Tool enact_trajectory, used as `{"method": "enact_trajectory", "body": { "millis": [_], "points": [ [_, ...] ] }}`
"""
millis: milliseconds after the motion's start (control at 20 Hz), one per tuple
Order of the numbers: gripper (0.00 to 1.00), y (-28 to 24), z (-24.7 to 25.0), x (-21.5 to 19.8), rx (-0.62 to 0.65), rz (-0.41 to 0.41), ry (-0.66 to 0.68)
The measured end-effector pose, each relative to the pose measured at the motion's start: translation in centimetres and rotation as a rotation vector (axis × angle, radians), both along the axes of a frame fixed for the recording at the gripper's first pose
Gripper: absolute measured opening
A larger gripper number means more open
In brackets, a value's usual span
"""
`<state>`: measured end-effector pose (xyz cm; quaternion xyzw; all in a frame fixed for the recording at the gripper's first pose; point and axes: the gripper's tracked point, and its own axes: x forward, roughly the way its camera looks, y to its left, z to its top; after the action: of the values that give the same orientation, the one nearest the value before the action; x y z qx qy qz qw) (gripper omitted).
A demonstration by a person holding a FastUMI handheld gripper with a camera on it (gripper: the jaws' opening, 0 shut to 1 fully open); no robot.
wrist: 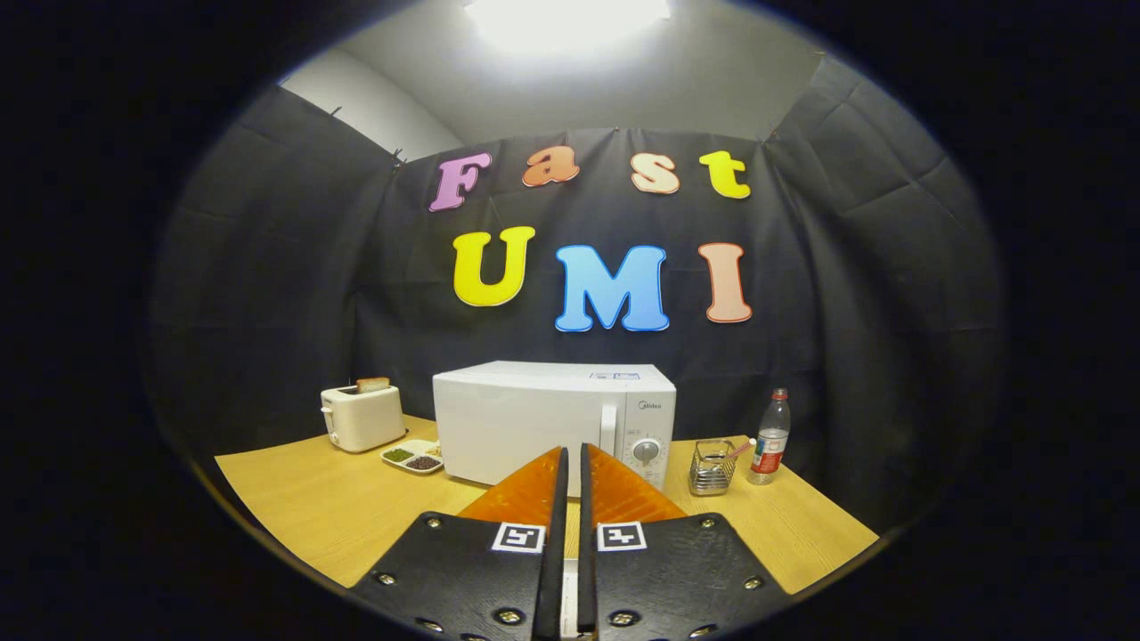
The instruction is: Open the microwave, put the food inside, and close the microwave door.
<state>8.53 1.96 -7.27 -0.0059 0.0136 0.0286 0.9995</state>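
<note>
Gripper point(571, 451) fingers pressed together, empty. White boxy microwave point(552, 418), door closed, straight ahead beyond fingertips; its vertical white door handle point(609, 429) just right of fingertip line.

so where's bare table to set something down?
Bare wood on the table ahead of the toaster and divided dish, and right of the gripper, whose fingers are together, holding nothing. Crowded: metal basket and bottle beside the closed microwave.
</note>
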Motion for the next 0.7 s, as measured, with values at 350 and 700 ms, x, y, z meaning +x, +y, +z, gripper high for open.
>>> {"method": "enact_trajectory", "body": {
  "millis": [350,700],
  "points": [
    [0.07,-0.5,3.9,-4.1,0.005,0.012,-0.059],
    [0.6,-1.7,7.2,-7.2,0.069,-0.012,-0.127]
  ]
}}
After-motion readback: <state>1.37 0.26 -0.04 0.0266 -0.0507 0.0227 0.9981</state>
